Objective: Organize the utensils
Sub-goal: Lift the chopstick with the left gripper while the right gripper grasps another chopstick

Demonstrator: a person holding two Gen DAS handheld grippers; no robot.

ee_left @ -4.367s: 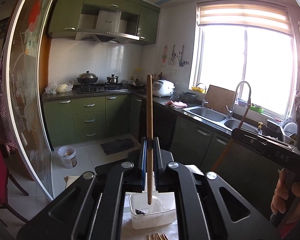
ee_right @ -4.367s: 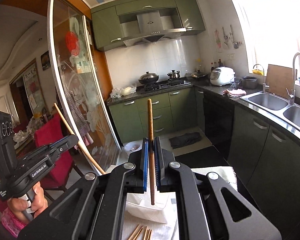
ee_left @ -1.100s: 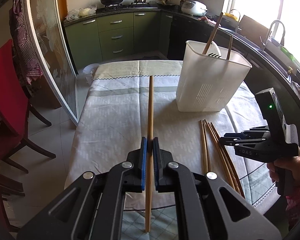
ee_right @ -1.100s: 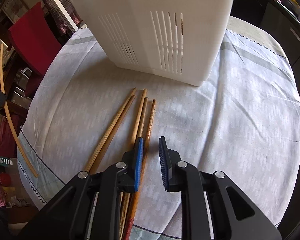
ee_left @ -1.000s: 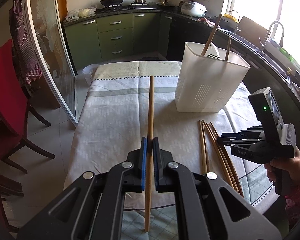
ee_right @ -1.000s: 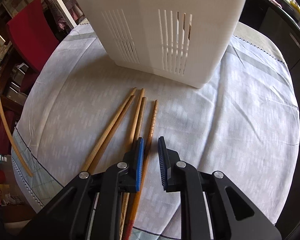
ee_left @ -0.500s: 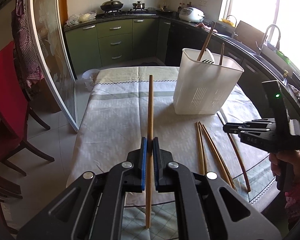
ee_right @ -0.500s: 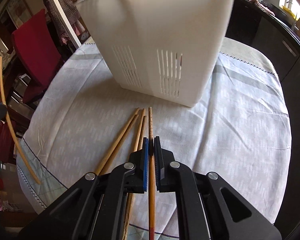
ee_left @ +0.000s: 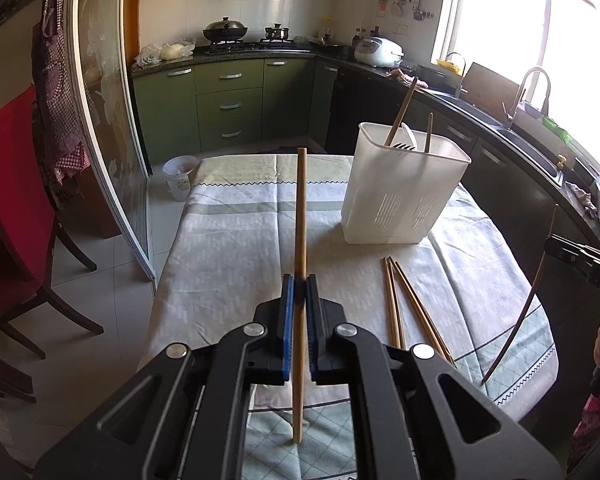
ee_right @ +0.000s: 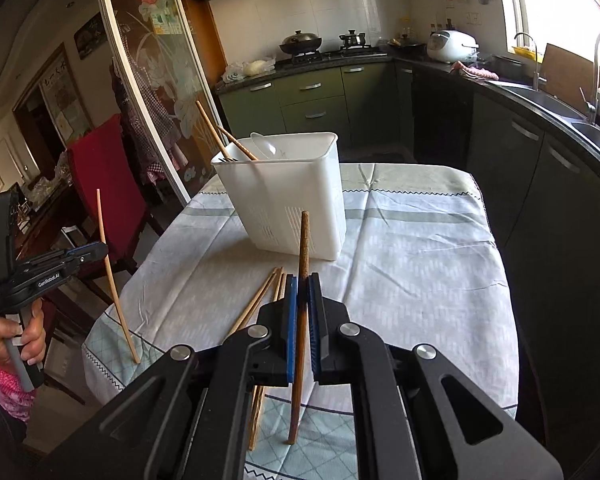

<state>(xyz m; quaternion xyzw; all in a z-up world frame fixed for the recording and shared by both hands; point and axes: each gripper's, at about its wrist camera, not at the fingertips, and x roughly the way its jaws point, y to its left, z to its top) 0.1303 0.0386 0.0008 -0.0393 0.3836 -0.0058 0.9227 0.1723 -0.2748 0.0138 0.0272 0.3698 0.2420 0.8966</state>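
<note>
While both grippers hang above the cloth-covered table, each is closed tight on a single chopstick. The left gripper has its blue pads pressed against a pale chopstick, gripping it somewhat below its middle, so the stick runs up past the fingertips and back down between the black arms. From the right wrist view the same gripper shows at the far left edge, held by a hand, with the pale stick slanting across its tips.

The right gripper is shut just as firmly on a darker brown chopstick, which has a ribbed upper end and reaches down below the pads. In the left wrist view that dark stick appears at the right edge, bowed by the lens, beside the tip of the right gripper.

A white plastic utensil holder stands upright on the far right part of the table. Two chopsticks, a fork and a white spoon lean inside it. On the cloth just near of the holder lie the loose chopsticks, roughly side by side, pointing toward it and not touching it.

A red chair stands to the left of the table, and green kitchen cabinets line the far wall.
</note>
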